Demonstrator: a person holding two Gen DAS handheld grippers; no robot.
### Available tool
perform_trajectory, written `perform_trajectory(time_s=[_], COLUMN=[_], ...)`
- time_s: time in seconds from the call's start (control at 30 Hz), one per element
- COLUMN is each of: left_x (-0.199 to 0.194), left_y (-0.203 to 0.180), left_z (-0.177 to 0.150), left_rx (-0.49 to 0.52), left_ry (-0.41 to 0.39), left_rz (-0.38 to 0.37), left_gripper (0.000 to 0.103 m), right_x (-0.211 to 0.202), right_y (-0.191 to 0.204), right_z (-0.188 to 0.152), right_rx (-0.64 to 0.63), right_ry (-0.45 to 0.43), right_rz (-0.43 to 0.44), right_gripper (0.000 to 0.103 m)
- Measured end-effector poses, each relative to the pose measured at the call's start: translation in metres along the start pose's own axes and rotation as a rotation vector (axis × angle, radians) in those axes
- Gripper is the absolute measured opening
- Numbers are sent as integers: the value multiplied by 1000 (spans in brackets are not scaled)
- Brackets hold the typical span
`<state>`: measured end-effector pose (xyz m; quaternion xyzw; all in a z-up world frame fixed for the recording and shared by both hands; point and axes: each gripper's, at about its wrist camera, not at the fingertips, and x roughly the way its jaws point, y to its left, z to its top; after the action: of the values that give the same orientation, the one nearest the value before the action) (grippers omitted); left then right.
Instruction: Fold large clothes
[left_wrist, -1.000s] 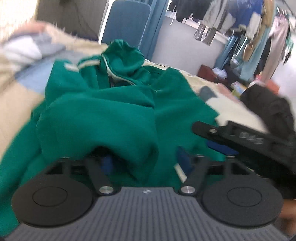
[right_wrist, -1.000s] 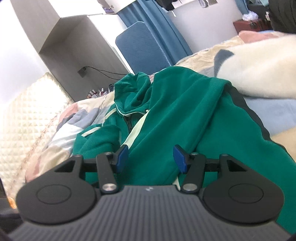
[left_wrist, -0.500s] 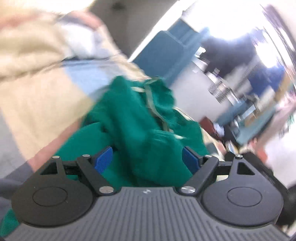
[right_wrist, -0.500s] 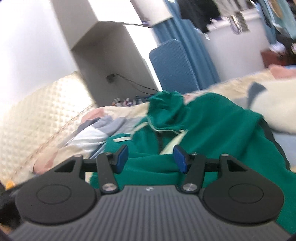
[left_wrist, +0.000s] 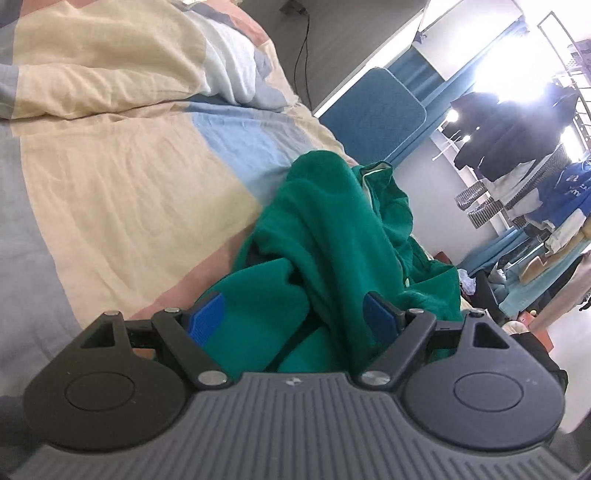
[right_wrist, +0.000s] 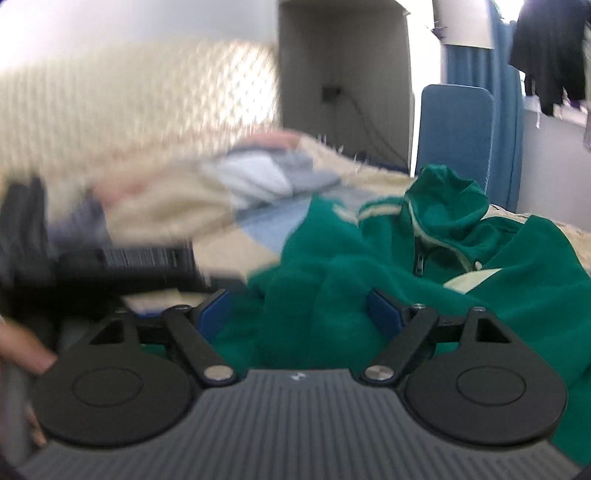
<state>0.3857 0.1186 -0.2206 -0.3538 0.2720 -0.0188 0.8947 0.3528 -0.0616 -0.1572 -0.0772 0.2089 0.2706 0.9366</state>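
A green hoodie lies crumpled on the bed, bunched into thick folds, its hood heaped at the far end with a pale trim along the edge and a dark zipper running down below it. A cream patch of lining peeks out near the zipper. No brand mark or label can be read anywhere on it.

The left gripper hangs low over the near end of the hoodie, jaws set wide, blue pads clear on either side of a fold that rises between them without being pinched. The right gripper comes in from the other side and its jaws are opening; green cloth sits between its blue pads, but they are not pressing on it. That view is badly smeared on the left, where the other gripper shows only as a dark shape.

Under the hoodie spreads a patchwork quilt in cream, grey, pale blue and pink. Beyond the bed stands a blue chair beside a blue curtain, and a rack of hanging clothes fills the far right; one blue garment there carries white lettering too small to read.
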Motion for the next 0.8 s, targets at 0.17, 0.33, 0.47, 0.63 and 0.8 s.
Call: perform_trajectory(time_s=[0.17,0.33,0.47,0.63,0.8], left_x=[-8,-14,-19,-22,-23], left_y=[-6,-12,-17,-18,-21], left_z=[2,1,-2,-4,-9], left_rx=[14,24,49,36,56], left_ry=[-20,-38,-48,-50,-53], left_rz=[-6,-24,-37,-52,-57], left_gripper=[85,85,85,85,85], right_x=[15,1,-30,-69,-96], right_y=[6,-19,-37,-78,-117], right_z=[-11,-4,0,-1,-26], right_rx=[-92,29,100,338,658], right_ry=[99,93,20,-42,0], right_rz=[-90,-103,-134,-256,-392], right_gripper=[72,55,49,48,48])
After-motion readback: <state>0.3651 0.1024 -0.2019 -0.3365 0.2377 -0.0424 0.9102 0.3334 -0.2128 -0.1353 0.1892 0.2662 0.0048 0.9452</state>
